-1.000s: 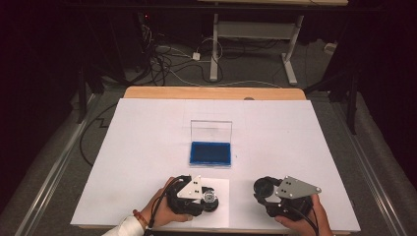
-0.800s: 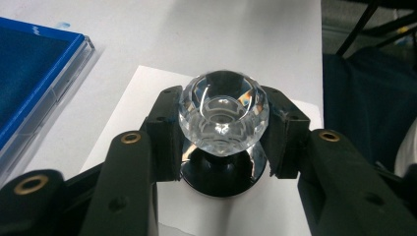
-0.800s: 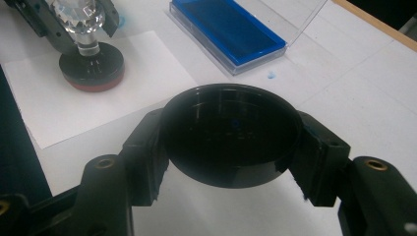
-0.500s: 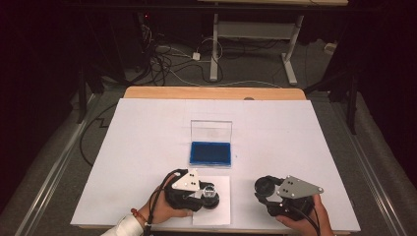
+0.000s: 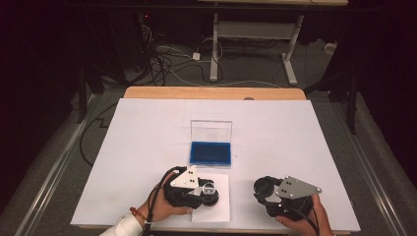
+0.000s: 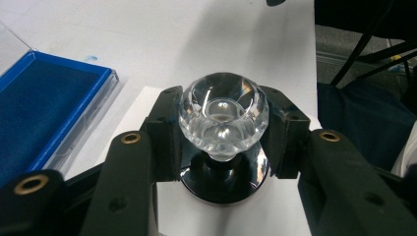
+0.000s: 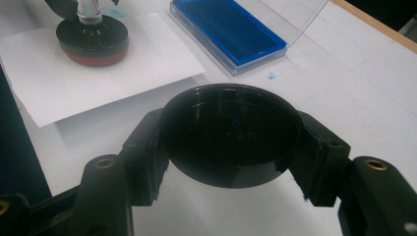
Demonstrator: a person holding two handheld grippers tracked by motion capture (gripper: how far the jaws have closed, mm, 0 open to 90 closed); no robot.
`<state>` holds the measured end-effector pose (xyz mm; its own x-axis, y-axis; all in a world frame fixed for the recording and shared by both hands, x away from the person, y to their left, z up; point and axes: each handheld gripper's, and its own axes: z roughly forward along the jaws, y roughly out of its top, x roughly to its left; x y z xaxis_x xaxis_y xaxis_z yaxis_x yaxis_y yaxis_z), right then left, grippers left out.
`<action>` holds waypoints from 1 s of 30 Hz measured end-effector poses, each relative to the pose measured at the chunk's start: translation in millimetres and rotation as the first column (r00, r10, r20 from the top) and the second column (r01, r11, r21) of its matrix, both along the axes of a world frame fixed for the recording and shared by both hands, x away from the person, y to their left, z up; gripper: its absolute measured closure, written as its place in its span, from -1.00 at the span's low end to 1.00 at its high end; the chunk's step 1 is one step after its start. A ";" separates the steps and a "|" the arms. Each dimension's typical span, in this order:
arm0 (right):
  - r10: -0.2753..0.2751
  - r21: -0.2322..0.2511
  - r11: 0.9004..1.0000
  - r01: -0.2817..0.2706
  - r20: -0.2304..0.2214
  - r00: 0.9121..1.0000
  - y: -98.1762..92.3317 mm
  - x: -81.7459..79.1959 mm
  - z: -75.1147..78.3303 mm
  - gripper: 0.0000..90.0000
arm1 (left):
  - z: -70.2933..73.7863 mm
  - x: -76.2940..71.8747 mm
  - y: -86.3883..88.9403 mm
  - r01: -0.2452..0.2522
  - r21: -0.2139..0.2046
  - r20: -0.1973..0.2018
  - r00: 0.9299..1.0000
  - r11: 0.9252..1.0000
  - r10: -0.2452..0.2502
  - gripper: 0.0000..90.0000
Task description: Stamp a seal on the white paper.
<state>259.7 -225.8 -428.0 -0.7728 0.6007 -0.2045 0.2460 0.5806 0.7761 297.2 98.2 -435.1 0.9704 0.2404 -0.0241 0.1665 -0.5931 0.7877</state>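
Stamp (image 6: pixel 223 123): is standing upright on the white paper sheet (image 5: pixel 219 209) near the table's (image 5: pixel 147 128) front edge, its clear faceted knob on top and its black round base with a red underside pressing on the sheet in the right gripper view (image 7: pixel 92 37).
Left gripper (image 6: pixel 223 130): is pinching the stamp's glass knob from both sides, the jaws pressing flat against its facets; in the high view (image 5: pixel 209 189) it is lying low over the paper.
Right gripper (image 7: pixel 231 135): is clamping a black round cap (image 7: pixel 231 132), open side facing the camera, and is hanging over bare table to the right of the paper; in the high view (image 5: pixel 265 189) it is sitting well apart from the left one.
Ink pad (image 5: pixel 211 152): is lying open just beyond the paper, blue pad flat, clear lid (image 5: pixel 211 130) standing up behind it.
Stamp axis: is running vertically, straight down through knob and base into the sheet, so the coming move is probably a straight lift.
Direction that matters: the cap is lying to the stamp's right, the ink pad beyond it; the left hand (image 5: pixel 162 209) is already on the stamp, the right hand (image 5: pixel 307 219) is nearer the cap's side.
Risk: tilting while lifting could smear the print.
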 end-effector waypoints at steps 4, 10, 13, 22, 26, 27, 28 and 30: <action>-0.001 0.000 1.000 0.001 0.000 1.000 -0.1 0.1 0.0 -0.15 | 1.5 -0.2 -0.3 0.006 -0.001 0.000 1.000 1.000 -0.006 0.21; 0.000 -0.002 1.000 0.000 -0.001 1.000 0.8 0.0 -0.2 -0.15 | 6.6 -1.9 -1.3 0.008 -0.013 0.012 1.000 1.000 -0.008 0.21; 0.000 -0.002 1.000 0.000 0.000 1.000 0.8 -0.1 -0.1 -0.15 | 9.1 -2.0 -0.6 0.006 -0.018 0.017 1.000 1.000 -0.006 0.21; 0.001 0.012 1.000 -0.001 0.004 1.000 0.3 -0.2 0.4 -0.15 | 24.5 -2.8 10.3 -0.013 -0.067 0.044 0.999 0.998 0.016 0.21; 0.002 0.013 1.000 -0.002 0.004 1.000 0.9 0.3 0.5 -0.15 | 28.9 -2.0 14.4 -0.022 -0.078 0.047 0.999 0.997 0.025 0.21; 0.002 0.014 1.000 -0.002 0.004 1.000 1.0 0.6 0.4 -0.15 | 30.0 -1.8 15.2 -0.025 -0.081 0.048 0.998 0.996 0.029 0.21; 0.002 0.016 1.000 -0.002 0.003 1.000 1.1 0.9 0.4 -0.15 | 30.9 -1.4 16.0 -0.020 -0.088 0.046 0.999 0.996 0.025 0.21; 0.001 0.019 1.000 -0.001 0.002 1.000 1.1 1.8 0.0 -0.15 | 32.7 -0.7 17.4 -0.024 -0.091 0.050 0.998 0.996 0.029 0.21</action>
